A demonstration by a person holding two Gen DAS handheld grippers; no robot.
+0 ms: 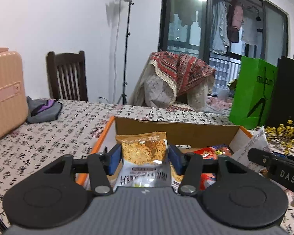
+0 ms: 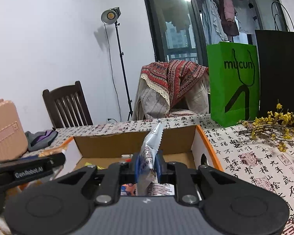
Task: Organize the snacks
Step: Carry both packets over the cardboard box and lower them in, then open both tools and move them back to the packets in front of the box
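A biscuit packet point(image 1: 145, 150), brown on top and white below, stands between the blue pads point(image 1: 114, 160) of my left gripper point(image 1: 145, 157). The jaws look slightly wider than the packet, so I read them as open. It hangs over an orange-edged cardboard box point(image 1: 176, 126) that holds a red snack packet point(image 1: 213, 152). My right gripper point(image 2: 149, 162) is shut on a thin white and blue printed packet point(image 2: 151, 143), held edge-on and upright over the same box point(image 2: 127, 138). Each gripper shows at the edge of the other's view: the right point(image 1: 264, 156), the left point(image 2: 49, 162).
The box sits on a table with a calligraphy-print cloth point(image 2: 245, 156). A green paper bag point(image 2: 233, 82), a black bag point(image 2: 280, 74) and yellow-flowered branches point(image 2: 274, 125) stand to the right. A pink suitcase point(image 1: 5, 98) and a grey pouch point(image 1: 43, 109) lie left. Chairs stand behind.
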